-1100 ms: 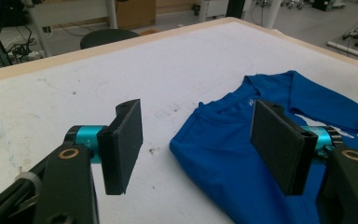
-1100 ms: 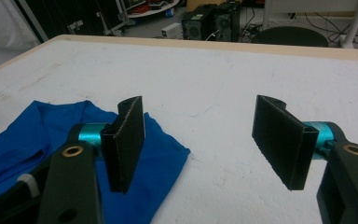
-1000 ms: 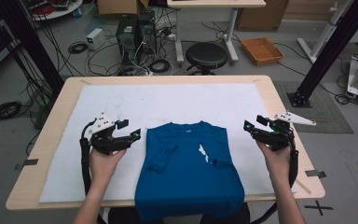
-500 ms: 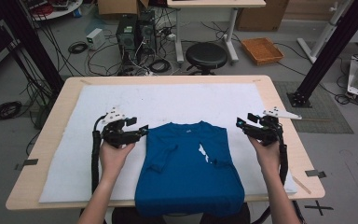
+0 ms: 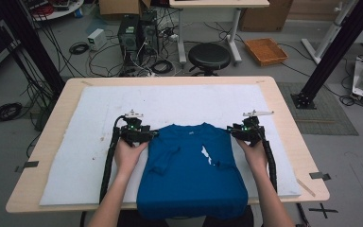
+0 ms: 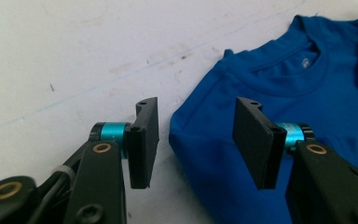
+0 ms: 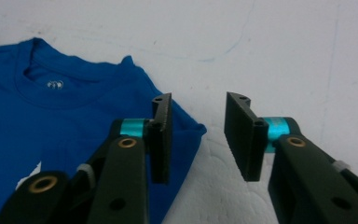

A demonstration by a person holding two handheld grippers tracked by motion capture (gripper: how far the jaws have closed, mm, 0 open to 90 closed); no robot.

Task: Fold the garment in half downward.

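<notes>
- Blue T-shirt [image 5: 189, 170]: folded, sleeves tucked in, collar toward the far side of the table, hem hanging over the near edge. It lies on the white mat [image 5: 179, 101], between the two grippers.
- Left gripper [image 5: 147, 135]: held at the shirt's left shoulder corner. In the left gripper view [image 6: 196, 140] the jaws straddle the folded shoulder edge of the shirt [image 6: 279, 116], one jaw over bare mat [image 6: 74, 56], the other over cloth. Jaws have just been closing; a gap remains and the pads do not press the fabric, so nothing is grasped.
- Right gripper [image 5: 236, 132]: held at the shirt's right shoulder corner. In the right gripper view [image 7: 198, 140] one jaw sits over the shirt's edge [image 7: 65, 121], the other over mat [image 7: 284, 51]. Jaws have just been closing; they stand apart, not clamped on the cloth.
- Hands: left hand [image 5: 128, 153] and right hand [image 5: 255, 153], forearms entering from the near edge.
- Surface: light wooden table [image 5: 283, 118] with the stained white mat covering most of it.
- Room: black round stool [image 5: 209, 56], computer tower [image 5: 134, 30], loose cables on grey floor [image 5: 52, 71], orange tray [image 5: 266, 50].
</notes>
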